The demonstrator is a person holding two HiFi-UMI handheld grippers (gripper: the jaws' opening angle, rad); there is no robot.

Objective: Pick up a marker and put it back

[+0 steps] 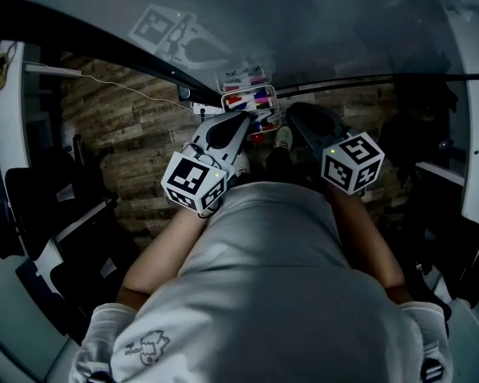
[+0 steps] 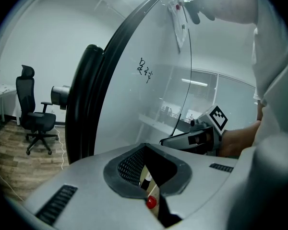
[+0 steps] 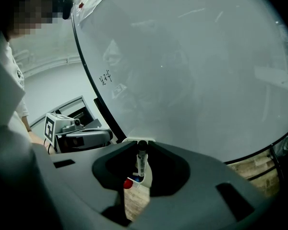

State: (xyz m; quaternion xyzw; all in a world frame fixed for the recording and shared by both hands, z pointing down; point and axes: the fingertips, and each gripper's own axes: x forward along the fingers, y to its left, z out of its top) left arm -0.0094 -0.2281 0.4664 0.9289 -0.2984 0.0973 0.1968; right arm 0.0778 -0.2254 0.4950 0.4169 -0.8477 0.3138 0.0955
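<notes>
In the head view both grippers reach toward the clear marker holder (image 1: 250, 100) on the whiteboard, which has red, blue and purple markers in it. My left gripper (image 1: 241, 123) is at its lower left and my right gripper (image 1: 294, 115) at its lower right. In the right gripper view a black-capped marker (image 3: 141, 162) stands upright, its cap pinched between the tips of my right gripper (image 3: 141, 143). Its body hangs down over a red cap (image 3: 127, 184). My left gripper (image 2: 144, 146) has its tips together with nothing held. Through its gap show a marker (image 2: 145, 177) and a red cap (image 2: 150, 202).
The whiteboard (image 3: 192, 71) fills the space ahead, with small black writing (image 2: 146, 70) on it and a black frame (image 2: 86, 99) at its edge. An office chair (image 2: 34, 114) stands on the wood floor (image 1: 136, 142) to the left. My torso fills the bottom of the head view.
</notes>
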